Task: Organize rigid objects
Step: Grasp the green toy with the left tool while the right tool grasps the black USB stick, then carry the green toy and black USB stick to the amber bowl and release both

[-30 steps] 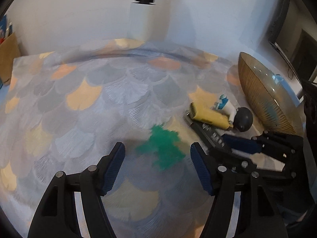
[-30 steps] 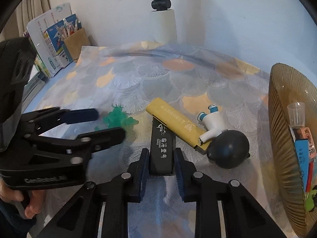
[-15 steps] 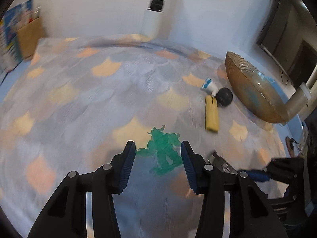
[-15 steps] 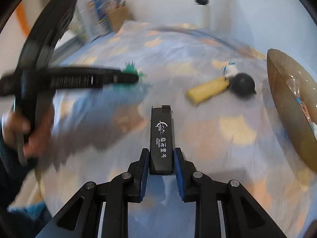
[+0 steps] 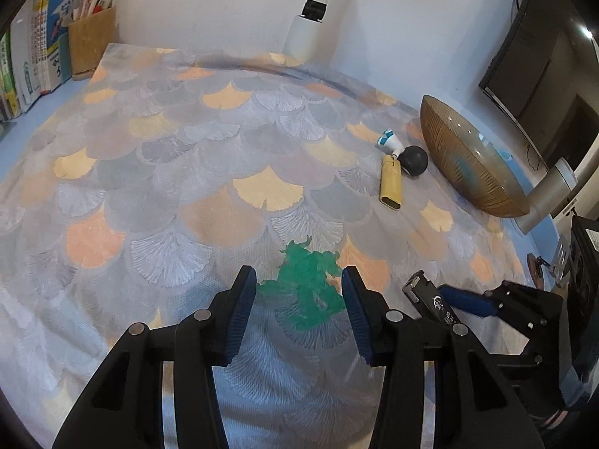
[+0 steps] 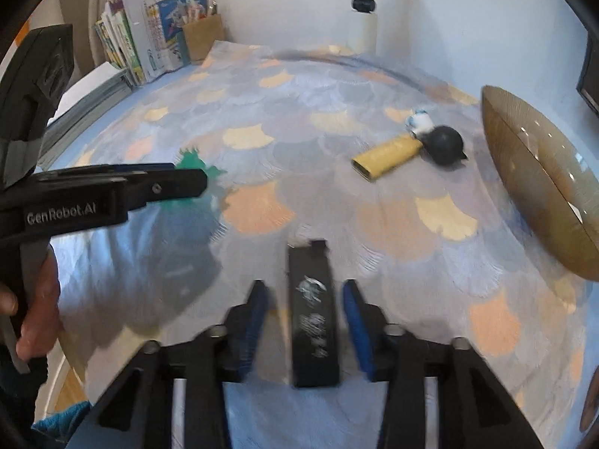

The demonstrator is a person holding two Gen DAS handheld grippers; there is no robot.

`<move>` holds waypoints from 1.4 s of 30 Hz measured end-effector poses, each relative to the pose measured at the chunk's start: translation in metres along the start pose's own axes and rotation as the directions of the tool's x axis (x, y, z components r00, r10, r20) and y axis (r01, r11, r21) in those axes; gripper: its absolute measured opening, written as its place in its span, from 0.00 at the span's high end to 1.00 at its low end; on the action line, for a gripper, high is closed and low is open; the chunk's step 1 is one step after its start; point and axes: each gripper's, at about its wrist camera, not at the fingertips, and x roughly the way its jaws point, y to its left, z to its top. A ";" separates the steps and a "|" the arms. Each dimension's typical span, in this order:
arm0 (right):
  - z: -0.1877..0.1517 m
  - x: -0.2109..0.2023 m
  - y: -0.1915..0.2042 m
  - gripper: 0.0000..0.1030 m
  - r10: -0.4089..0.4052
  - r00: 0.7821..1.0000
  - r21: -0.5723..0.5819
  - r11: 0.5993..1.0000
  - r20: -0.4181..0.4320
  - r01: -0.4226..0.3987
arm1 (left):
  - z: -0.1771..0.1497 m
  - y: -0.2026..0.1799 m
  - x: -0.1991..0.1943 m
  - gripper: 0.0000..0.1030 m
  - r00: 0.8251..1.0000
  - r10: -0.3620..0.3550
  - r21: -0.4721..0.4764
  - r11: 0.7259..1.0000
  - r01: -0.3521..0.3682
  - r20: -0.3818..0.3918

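Note:
A green toy figure (image 5: 305,292) sits between the pads of my left gripper (image 5: 298,275), which is shut on it. In the right wrist view that gripper (image 6: 187,181) holds the toy (image 6: 192,162) above its shadow on the cloth. My right gripper (image 6: 305,287) is opening. A black box with white print (image 6: 312,314) lies blurred between its jaws, with a gap on each side. The left wrist view shows the same box (image 5: 430,299) at the lower right.
A yellow case (image 5: 391,187) and a black bulb with a white nozzle (image 5: 413,161) lie by a brown ribbed bowl (image 5: 468,164) at the right. Books and a pen holder (image 5: 91,43) stand at the back left. A monitor (image 5: 543,48) stands on the right.
Both grippers drew back from the yellow case toward the near edge. The left jaws closed onto the green toy. The right jaws, earlier tight on the black box, have parted from it.

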 end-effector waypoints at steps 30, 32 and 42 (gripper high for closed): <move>0.007 -0.131 -0.140 0.77 -0.254 0.943 0.282 0.941 0.214 0.189 | 0.065 -0.114 0.006 0.57 0.996 -0.063 0.232 0.972 0.045 0.069; 0.016 -0.141 -0.157 0.77 -0.302 0.928 0.293 0.927 0.217 0.233 | 0.077 -0.140 0.013 0.57 0.993 -0.094 0.269 0.960 0.072 0.070; 0.037 -0.132 -0.233 0.77 -0.385 0.911 0.380 0.872 0.149 0.307 | 0.106 -0.223 0.067 0.57 0.988 -0.154 0.343 0.929 0.137 0.025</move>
